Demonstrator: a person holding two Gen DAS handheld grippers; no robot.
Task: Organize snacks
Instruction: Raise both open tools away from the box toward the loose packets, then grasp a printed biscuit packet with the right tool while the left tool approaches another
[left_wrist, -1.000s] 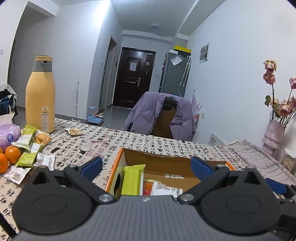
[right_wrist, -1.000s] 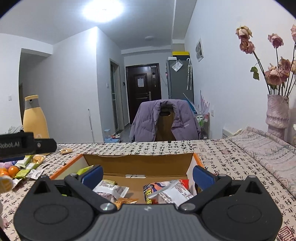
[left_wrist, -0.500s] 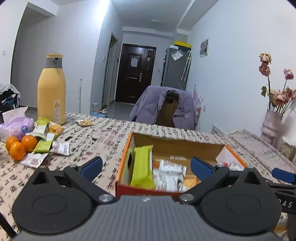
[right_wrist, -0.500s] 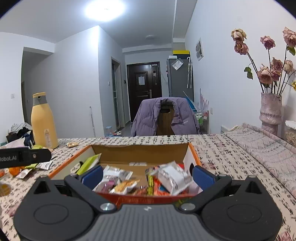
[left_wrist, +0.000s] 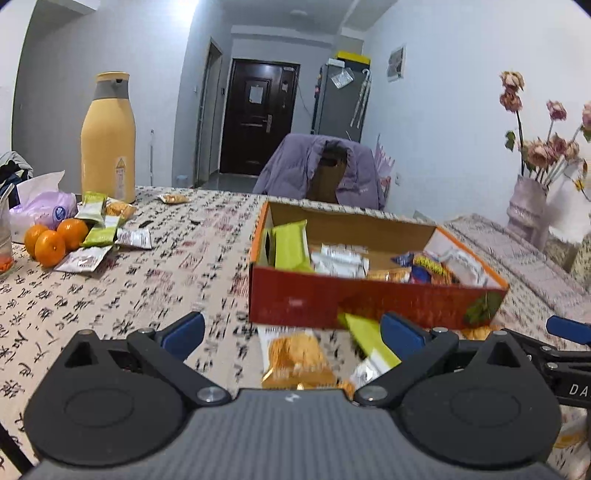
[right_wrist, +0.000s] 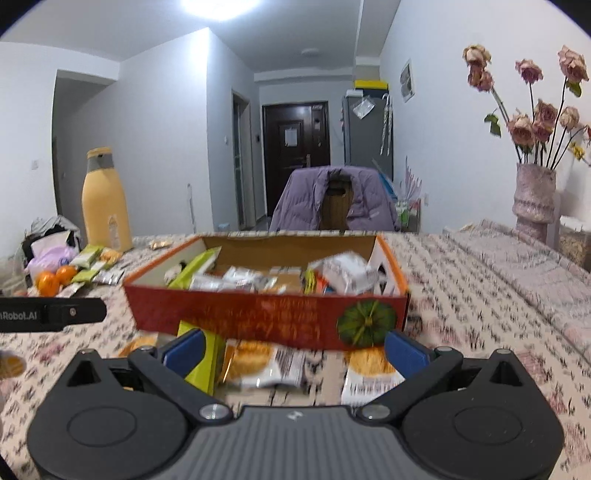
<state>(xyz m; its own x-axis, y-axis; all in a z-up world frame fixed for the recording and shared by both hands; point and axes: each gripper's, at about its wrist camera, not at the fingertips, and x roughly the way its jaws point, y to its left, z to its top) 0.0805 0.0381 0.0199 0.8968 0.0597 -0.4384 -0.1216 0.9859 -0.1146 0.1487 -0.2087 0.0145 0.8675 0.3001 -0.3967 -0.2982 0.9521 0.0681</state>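
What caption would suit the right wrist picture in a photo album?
Open right gripper above loose snack packets on a patterned tablecloth, facing a red snack box.

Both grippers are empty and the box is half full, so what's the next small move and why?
Probably lower the open right gripper onto the orange snack packet between its fingers: it lies loose on the tablecloth just in front of the red cardboard box, where it belongs.

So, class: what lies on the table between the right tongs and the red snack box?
In the right wrist view, loose packets: a green one and orange biscuit packets before the red snack box, near the open right tongs.
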